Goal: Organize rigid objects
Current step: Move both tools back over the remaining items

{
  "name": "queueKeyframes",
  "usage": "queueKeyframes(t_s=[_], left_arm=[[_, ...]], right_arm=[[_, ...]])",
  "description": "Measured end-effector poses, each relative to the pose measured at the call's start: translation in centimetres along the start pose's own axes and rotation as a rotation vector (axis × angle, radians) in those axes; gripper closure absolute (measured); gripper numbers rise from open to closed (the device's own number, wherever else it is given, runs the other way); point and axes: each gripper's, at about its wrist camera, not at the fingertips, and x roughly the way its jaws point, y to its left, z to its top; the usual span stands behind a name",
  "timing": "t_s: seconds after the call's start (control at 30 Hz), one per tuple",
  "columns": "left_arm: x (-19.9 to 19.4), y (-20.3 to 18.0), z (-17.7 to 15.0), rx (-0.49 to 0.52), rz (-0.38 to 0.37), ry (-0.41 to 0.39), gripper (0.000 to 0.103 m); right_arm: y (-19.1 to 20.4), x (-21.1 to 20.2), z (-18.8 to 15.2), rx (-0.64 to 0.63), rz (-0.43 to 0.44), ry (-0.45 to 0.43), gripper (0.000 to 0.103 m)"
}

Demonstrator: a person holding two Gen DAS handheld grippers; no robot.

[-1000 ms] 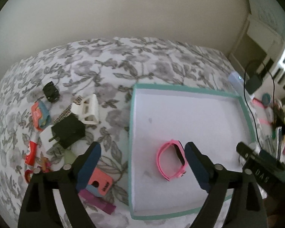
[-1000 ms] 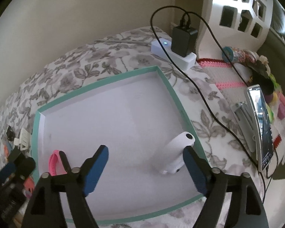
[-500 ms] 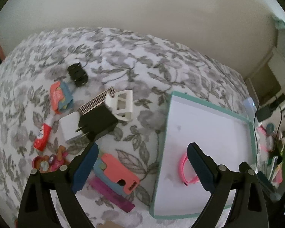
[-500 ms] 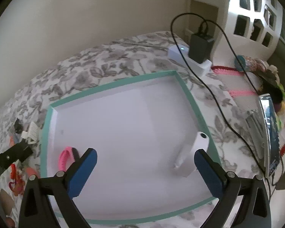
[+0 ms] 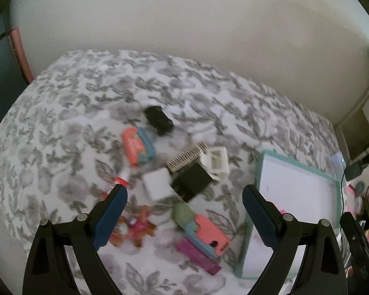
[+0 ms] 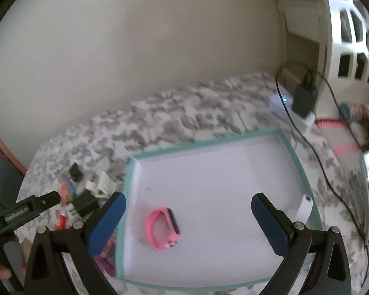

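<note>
Right gripper point(image 6: 188, 217) jaws, just spread, stand empty; the released white device point(image 6: 303, 207) lies beyond the right jaw in the tray point(image 6: 291, 147). Left gripper point(image 5: 184, 205), jaws spread and empty, has swung from the tray to the clutter; black adapter point(image 5: 192, 180) lies between them, likely next.

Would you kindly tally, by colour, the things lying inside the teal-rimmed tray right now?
Pink: 1, the wristband
White: 1, the slim gadget against the right wall of the tray
Total: 2
</note>
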Motion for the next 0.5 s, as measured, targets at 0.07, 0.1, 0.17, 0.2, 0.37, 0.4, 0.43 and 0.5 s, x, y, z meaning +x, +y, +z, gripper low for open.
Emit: queueKeyframes(t_s=[0.07, 0.1, 0.17, 0.2, 0.37, 0.4, 0.43, 0.5], left_arm=[[-0.6, 1.2, 0.4, -0.028, -0.003, -0.023, 0.008], [-0.7, 1.8, 0.5, -0.042, -0.004, -0.032, 0.008], [-0.8, 3.0, 0.7, -0.076, -0.012, -0.038, 0.007], [-0.8, 3.5, 0.8, -0.088, -0.016, -0.036, 0.002], [-0.3, 5.8, 0.8, -0.133, -0.027, -0.019, 0.0], [-0.1, 6.2, 0.7, -0.136, -0.025, -0.011, 0.0], [0.1, 6.7, 0.6, -0.141, -0.016, 0.006, 0.0], [0.3, 7.4, 0.3, -0.148, -0.009, 0.032, 0.0]], right_arm=[[1.1, -0.7, 0.2, -0.031, 0.025, -0.031, 0.0], [1.6, -0.9, 0.2, -0.041, 0.032, -0.032, 0.0], [2.7, -0.8, 0.0, -0.061, 0.06, -0.013, 0.0], [3.2, -0.5, -0.2, -0.071, 0.081, 0.006, 0.0], [6.5, 1.4, -1.0, -0.124, 0.105, 0.084, 0.0], [7.2, 1.7, -1.2, -0.131, 0.114, 0.097, 0.0], [7.8, 1.9, -1.3, -0.137, 0.126, 0.109, 0.0], [9.1, 2.5, -1.7, -0.153, 0.144, 0.132, 0.0]])
